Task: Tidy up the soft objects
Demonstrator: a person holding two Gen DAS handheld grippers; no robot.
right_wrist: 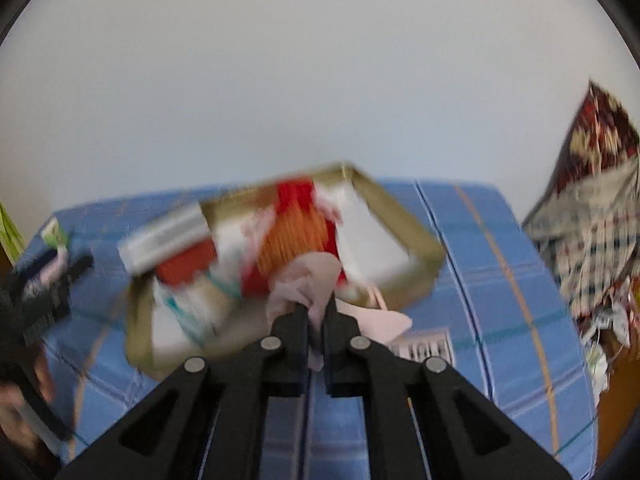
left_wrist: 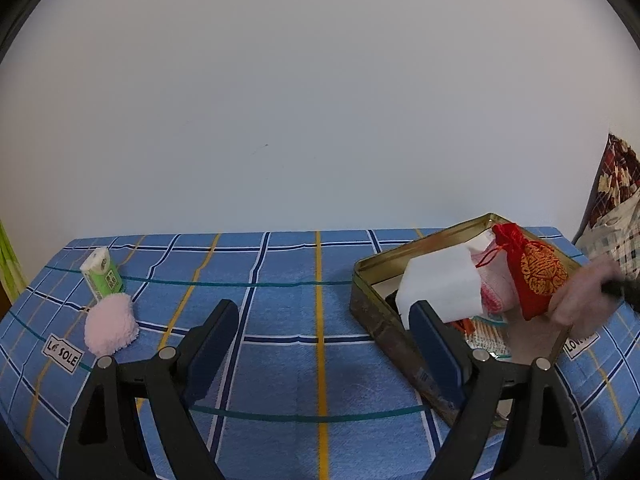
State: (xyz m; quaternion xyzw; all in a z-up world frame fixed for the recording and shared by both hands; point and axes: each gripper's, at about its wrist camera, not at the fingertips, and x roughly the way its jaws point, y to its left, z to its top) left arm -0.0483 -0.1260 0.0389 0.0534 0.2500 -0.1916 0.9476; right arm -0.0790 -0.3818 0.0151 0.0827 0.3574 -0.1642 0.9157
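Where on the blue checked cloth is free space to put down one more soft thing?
Free: the wide stretch of cloth between the pink fluffy pad and the metal tin. Crowded: inside the tin, already piled high.

From my feed I see a plain, pale grey-white wall (left_wrist: 320, 100) filling the upper half of both views, evenly lit with no hard shadows. Below it stands the table, covered in a blue plaid cloth (left_wrist: 288, 320) crossed by white, navy, yellow and teal lines. At the right edge hangs a dark red patterned fabric (left_wrist: 618, 172) above a crumpled checked cloth (right_wrist: 596, 248). A sliver of green (left_wrist: 6, 264) shows far left.
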